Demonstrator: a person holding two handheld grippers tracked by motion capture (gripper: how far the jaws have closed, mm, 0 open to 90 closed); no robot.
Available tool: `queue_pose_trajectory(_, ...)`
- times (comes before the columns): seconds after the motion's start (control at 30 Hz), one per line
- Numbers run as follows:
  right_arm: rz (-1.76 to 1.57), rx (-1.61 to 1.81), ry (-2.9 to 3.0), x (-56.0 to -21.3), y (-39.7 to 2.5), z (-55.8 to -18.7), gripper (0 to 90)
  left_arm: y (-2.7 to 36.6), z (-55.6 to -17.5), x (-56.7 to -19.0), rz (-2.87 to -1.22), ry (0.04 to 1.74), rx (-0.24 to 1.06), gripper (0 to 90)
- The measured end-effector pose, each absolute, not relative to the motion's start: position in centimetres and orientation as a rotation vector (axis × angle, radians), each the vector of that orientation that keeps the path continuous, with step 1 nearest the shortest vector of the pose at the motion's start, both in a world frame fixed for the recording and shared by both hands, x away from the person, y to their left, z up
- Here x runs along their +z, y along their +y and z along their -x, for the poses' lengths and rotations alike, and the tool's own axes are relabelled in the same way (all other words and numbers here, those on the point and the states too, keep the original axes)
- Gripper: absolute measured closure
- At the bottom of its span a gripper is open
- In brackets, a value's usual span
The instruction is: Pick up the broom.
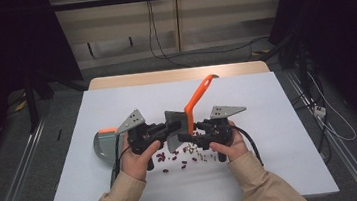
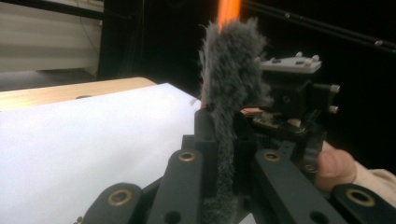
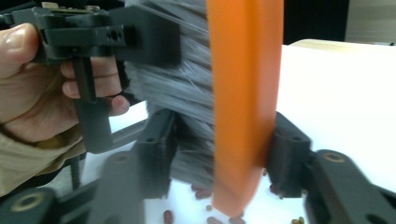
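Observation:
A hand brush with an orange handle [image 1: 197,97] and grey bristles [image 1: 174,127] is held up between both grippers over the white table sheet [image 1: 269,121]. My left gripper [image 1: 167,130] is shut on the bristles [image 2: 231,93], which stand upright between its jaws; its tips [image 2: 224,133] pinch the tuft. My right gripper [image 1: 192,129] is shut on the brush at the base of the handle [image 3: 243,102], with bristles [image 3: 187,88] to that handle's left. The right gripper [image 2: 289,105] faces the left one closely. Red beans [image 1: 175,157] lie scattered below the grippers.
A grey dustpan [image 1: 102,146] with an orange handle rests on the sheet left of my left hand. Small seeds [image 1: 200,156] lie among the beans [image 3: 201,191]. The sheet's far half is bare; the wooden table edge [image 1: 179,74] lies beyond.

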State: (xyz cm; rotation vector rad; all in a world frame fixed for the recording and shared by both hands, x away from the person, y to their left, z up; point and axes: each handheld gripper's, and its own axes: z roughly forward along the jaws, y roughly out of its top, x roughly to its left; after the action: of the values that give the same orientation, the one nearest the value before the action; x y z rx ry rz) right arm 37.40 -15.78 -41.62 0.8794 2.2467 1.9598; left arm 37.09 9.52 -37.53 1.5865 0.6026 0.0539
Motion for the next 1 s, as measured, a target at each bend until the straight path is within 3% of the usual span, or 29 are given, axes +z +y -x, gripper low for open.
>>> queue_pose_trajectory(0.23,-0.879,1.965,2.268,-41.28,-16.43,-37.31,63.9,9.79,-37.31,-37.47,-1.578,0.602,0.044,85.6)
queue_pose_trajectory(0.53,-0.877,1.965,2.294,-41.08,-16.8,-37.24,68.2,10.04,-37.58,-37.6,-1.58,0.602,0.015,85.2)
queue_pose_trajectory(0.73,-0.892,1.978,2.28,-41.26,-16.37,-37.28,57.8,9.75,-37.23,-37.39,-1.579,0.581,0.02,86.4)
queue_pose_trajectory(0.87,-0.907,2.008,2.218,-41.28,-16.22,-37.33,41.6,9.57,-37.11,-37.36,-1.577,0.57,0.002,86.5)
queue_pose_trajectory(1.0,-0.874,2.012,2.232,-41.45,-15.92,-37.34,36.6,9.24,-37.02,-37.41,-1.567,0.561,-0.036,86.6)
